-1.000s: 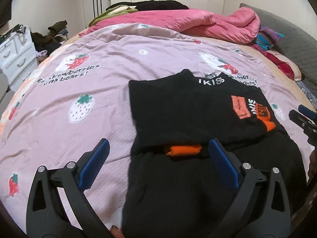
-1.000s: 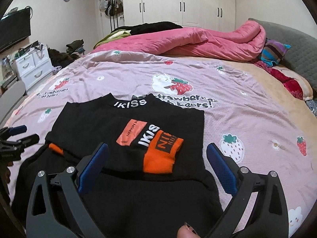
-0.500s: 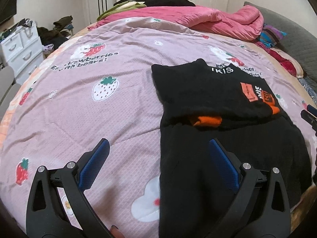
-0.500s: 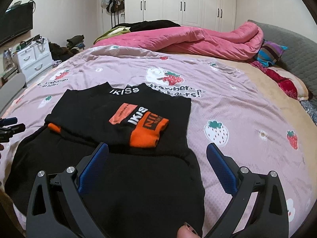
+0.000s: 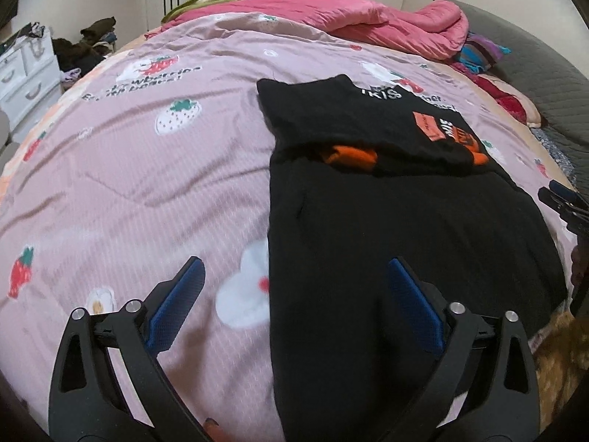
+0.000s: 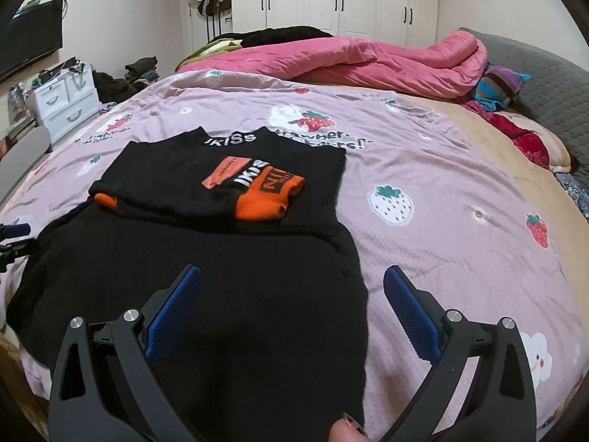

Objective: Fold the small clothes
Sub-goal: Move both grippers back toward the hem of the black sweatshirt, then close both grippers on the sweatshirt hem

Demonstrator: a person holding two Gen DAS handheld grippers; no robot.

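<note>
— Now, where is the garment to be found?

— A black sweater (image 6: 206,294) is seen laid flat on the bed (image 6: 423,191), over the pink strawberry-print cover (image 5: 140,191); in the right wrist view it is spread from about 9 o'clock through the centre down to 6 o'clock; its upper part is folded down, with the white-lettered collar (image 6: 230,139) at about 11 o'clock and an orange cuff (image 6: 268,199) lying on top of the fold; a second orange cuff (image 5: 349,154) is seen tucked under the fold in the left wrist view.

— And how are the grippers held?

— The left gripper (image 5: 292,276) is held with its blue pads spread wide, nothing between them; the sweater's left edge is framed between the pads, one pad over the cover, the other over black cloth; whether cloth is touched cannot be told. The right gripper (image 6: 292,281) is likewise spread wide and nothing is pinched; its left pad is seen over the sweater, its right pad over the cover beside the sweater's right edge.

— What else is seen?

— A pink quilt (image 6: 349,59) is heaped at 12 o'clock; white wardrobes (image 6: 331,0) are seen behind it; a white drawer unit (image 6: 62,103) is placed at 10 o'clock.
</note>
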